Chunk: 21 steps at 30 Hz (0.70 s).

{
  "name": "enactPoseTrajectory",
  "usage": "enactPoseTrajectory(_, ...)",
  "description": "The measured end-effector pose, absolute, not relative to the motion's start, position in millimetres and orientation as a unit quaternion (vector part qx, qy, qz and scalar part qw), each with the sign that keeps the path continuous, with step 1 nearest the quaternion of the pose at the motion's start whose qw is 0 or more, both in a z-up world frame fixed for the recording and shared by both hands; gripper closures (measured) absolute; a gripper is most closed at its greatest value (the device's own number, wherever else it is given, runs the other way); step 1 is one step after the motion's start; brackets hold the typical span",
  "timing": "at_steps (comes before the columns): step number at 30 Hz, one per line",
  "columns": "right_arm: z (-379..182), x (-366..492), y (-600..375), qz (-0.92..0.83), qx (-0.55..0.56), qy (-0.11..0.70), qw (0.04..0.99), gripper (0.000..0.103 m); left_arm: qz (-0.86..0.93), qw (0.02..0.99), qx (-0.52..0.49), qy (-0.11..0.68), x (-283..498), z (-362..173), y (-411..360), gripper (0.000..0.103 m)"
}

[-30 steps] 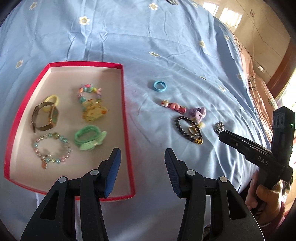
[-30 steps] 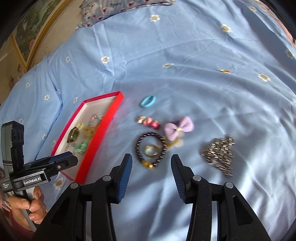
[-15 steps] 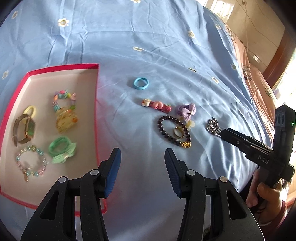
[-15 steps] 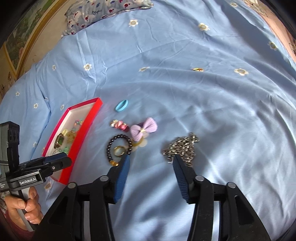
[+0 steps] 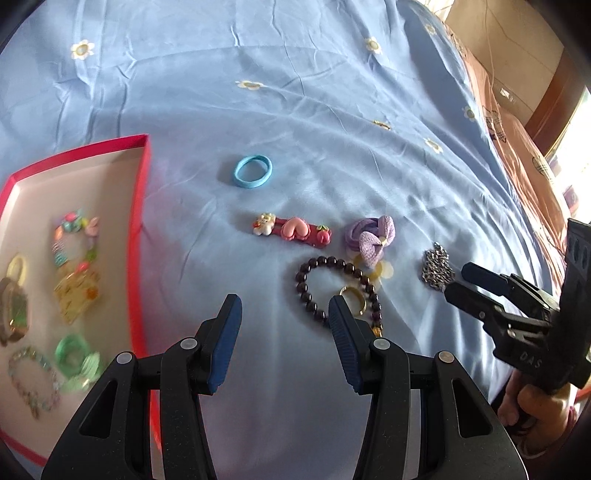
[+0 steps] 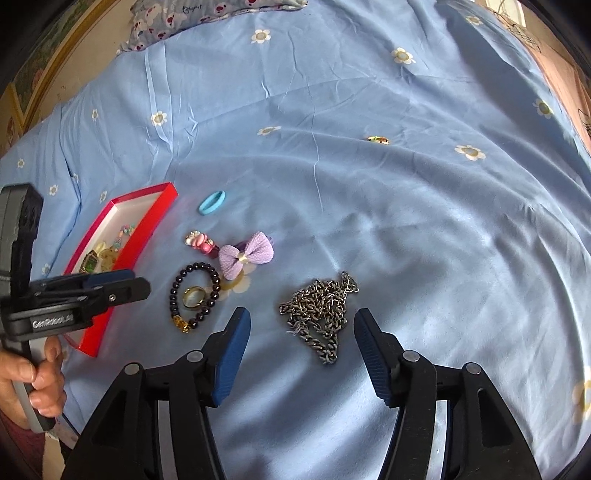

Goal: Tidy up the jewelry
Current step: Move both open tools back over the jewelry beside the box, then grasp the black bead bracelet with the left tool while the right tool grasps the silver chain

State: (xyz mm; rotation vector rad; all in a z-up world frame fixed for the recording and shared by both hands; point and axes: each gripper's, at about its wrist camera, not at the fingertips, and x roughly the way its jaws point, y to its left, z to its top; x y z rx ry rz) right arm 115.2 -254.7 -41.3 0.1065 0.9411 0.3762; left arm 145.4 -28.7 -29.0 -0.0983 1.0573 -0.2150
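Observation:
Loose jewelry lies on the blue sheet: a blue hair tie (image 5: 253, 171), a pink hair clip (image 5: 291, 229), a purple bow (image 5: 371, 236), a dark bead bracelet (image 5: 306, 291) around a gold ring (image 6: 194, 297), and a silver chain (image 6: 321, 310). My left gripper (image 5: 284, 310) is open and empty, just short of the bracelet, right of the red tray (image 5: 142, 221). My right gripper (image 6: 303, 321) hovers at the chain, its jaws opening; the chain's near end lies between the fingertips, untouched.
The tray holds a watch (image 5: 13, 310), bead bracelets, a yellow charm and a green scrunchie (image 5: 75, 356). A small gold piece (image 6: 377, 139) lies far out on the sheet. A patterned pillow (image 6: 207, 14) sits at the back. The bed's edge runs along the right.
My left gripper has shifted right, from over the tray's edge toward the loose pieces. My right gripper has moved from the bracelet to the chain and its jaws have widened.

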Motion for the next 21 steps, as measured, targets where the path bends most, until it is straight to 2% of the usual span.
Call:
enactPoseTrajectory(4,-46.3,121.3,-252.0,0.181,0.043,0.456,0.870,0.042,-0.113,0.849,-0.034,0.515,160.7,-38.4,-35.6,0.056)
enactPoseTrajectory(7,-51.2,126.7,-249.5,0.181,0.036,0.460,0.869,0.043,-0.123,0.842,-0.019,0.525,167.0,-47.0,-43.3,0.063)
enactPoseTrajectory(10,-56.8,130.1,-244.7,0.181,0.022,0.461,0.869,0.042,-0.124,0.846,0.006,0.518,165.9,-51.4,-51.0,0.065)
enactPoseTrajectory(11,-58.7,130.2,-242.4,0.180,0.014,0.459,0.870,0.042,-0.126,0.847,0.008,0.516,165.2,-51.7,-51.7,0.069)
enactPoseTrajectory(12,-59.9,130.0,-241.0,0.178,0.008,0.457,0.871,0.043,-0.131,0.847,0.007,0.515,164.7,-51.8,-51.3,0.078)
enactPoseTrajectory(13,-60.6,129.4,-239.5,0.176,0.000,0.454,0.873,0.045,-0.135,0.847,0.004,0.514,164.4,-51.6,-50.8,0.084)
enactPoseTrajectory(14,-60.9,128.6,-238.0,0.170,-0.008,0.452,0.876,0.048,-0.138,0.846,0.002,0.514,164.3,-51.6,-50.6,0.095)
enactPoseTrajectory(19,-59.9,128.2,-242.9,0.158,-0.004,0.452,0.878,0.087,-0.144,0.849,-0.004,0.507,158.9,-47.9,-50.0,0.097)
enactPoseTrajectory(21,-58.2,128.1,-245.8,0.161,0.007,0.453,0.877,0.088,-0.150,0.851,-0.016,0.504,153.3,-44.5,-47.1,0.097)
